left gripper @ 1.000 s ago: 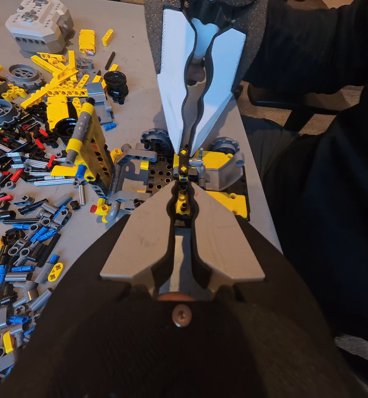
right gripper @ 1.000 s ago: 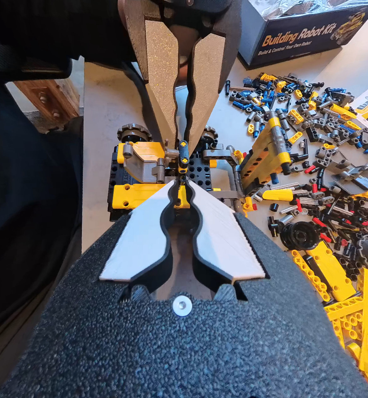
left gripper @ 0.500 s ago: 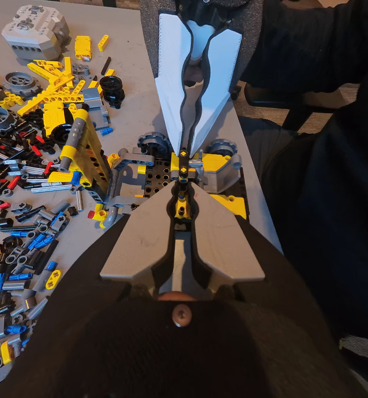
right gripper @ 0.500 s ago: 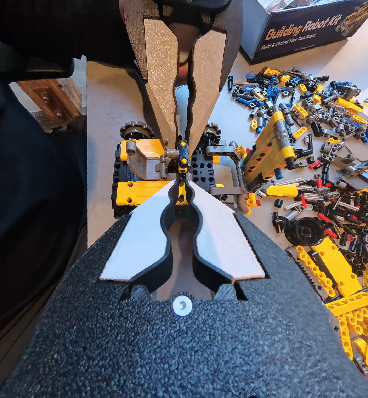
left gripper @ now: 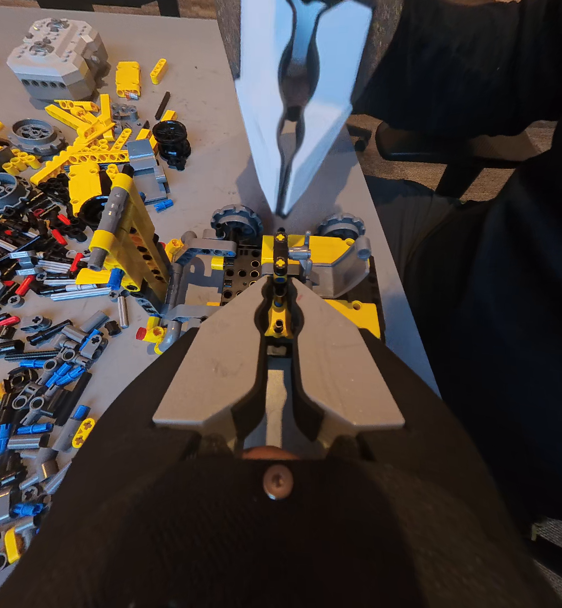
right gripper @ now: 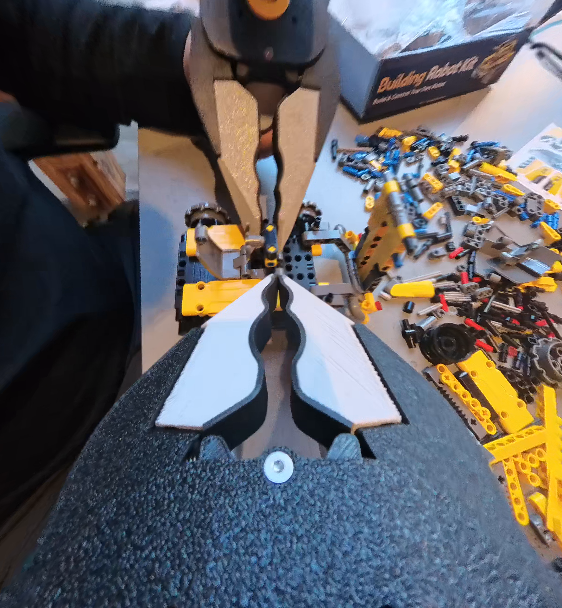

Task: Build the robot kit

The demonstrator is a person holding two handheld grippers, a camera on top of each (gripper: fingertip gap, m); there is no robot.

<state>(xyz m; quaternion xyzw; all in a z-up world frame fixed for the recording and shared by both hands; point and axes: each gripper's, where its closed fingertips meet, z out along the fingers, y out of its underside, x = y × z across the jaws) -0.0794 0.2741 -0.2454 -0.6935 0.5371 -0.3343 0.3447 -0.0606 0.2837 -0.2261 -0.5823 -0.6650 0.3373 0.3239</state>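
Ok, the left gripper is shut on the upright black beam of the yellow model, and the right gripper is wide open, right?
No: the right gripper is shut, its tips together, as the right wrist view shows. The left gripper is indeed shut on the black beam of the yellow model.

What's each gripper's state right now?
Left gripper: shut on the black beam with yellow pins.
Right gripper: shut, holding nothing, tips just off that beam's end.
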